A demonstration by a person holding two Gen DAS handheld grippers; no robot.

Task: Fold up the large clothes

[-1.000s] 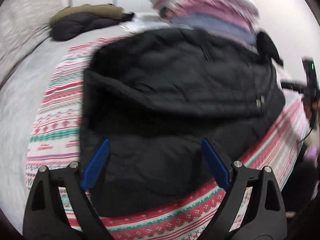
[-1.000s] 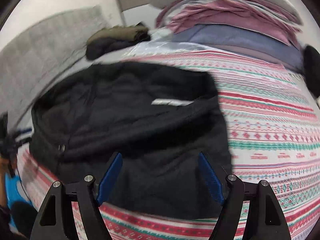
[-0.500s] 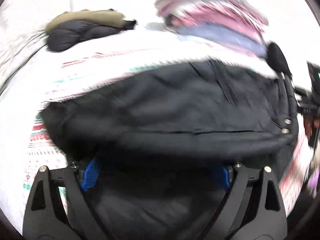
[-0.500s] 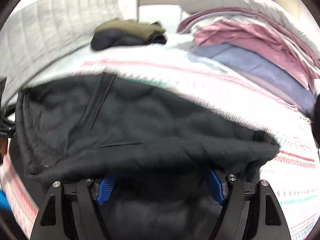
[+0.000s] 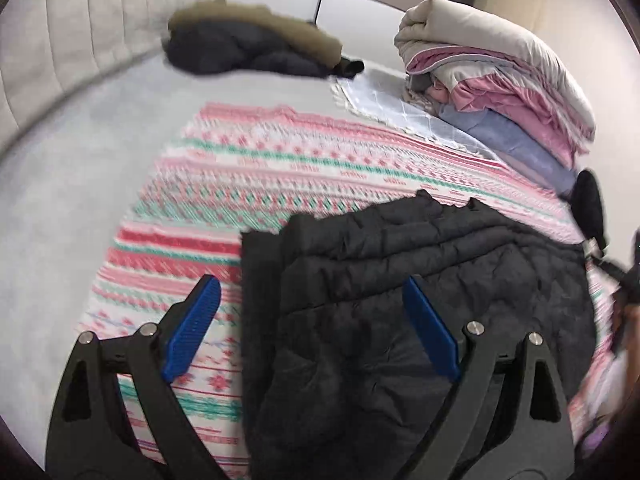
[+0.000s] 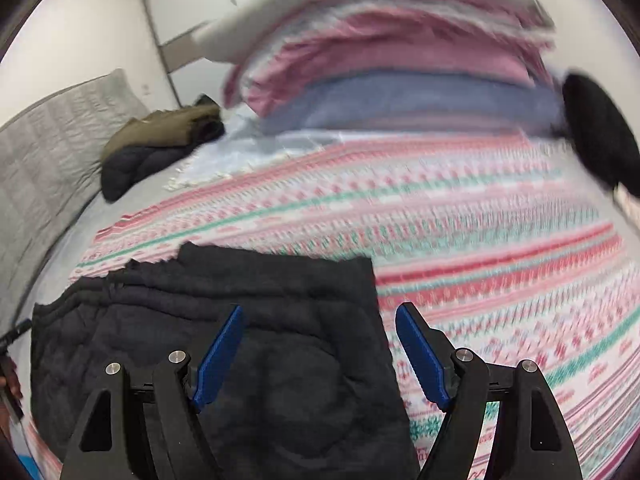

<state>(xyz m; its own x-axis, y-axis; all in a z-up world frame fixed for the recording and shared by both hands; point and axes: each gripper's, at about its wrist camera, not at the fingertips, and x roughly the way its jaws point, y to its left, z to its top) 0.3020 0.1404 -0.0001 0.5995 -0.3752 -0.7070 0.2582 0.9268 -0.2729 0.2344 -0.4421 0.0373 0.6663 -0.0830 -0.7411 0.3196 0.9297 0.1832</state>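
A black quilted jacket (image 5: 400,280) lies folded into a narrow block on the red, green and white patterned blanket (image 5: 280,160). My left gripper (image 5: 310,280) hovers open over the jacket's left edge, and neither blue pad touches the cloth. In the right wrist view the same jacket (image 6: 140,320) fills the lower left. My right gripper (image 6: 320,309) is open above the jacket's right edge with nothing pinched. Its left finger is over the cloth and its right finger over the blanket (image 6: 480,220).
A stack of folded pink, blue and grey bedding (image 5: 500,92) stands at the back right. A dark coat with an olive fur trim (image 5: 248,48) lies by the grey padded headboard (image 5: 60,40). A black rounded object (image 6: 600,132) sits at the right edge. A hand (image 6: 8,380) shows far left.
The jacket lay spread wide, then its cloth rose over both pairs of pads. Now it lies folded narrower, and both grippers are clear of it, each shifted toward its own side.
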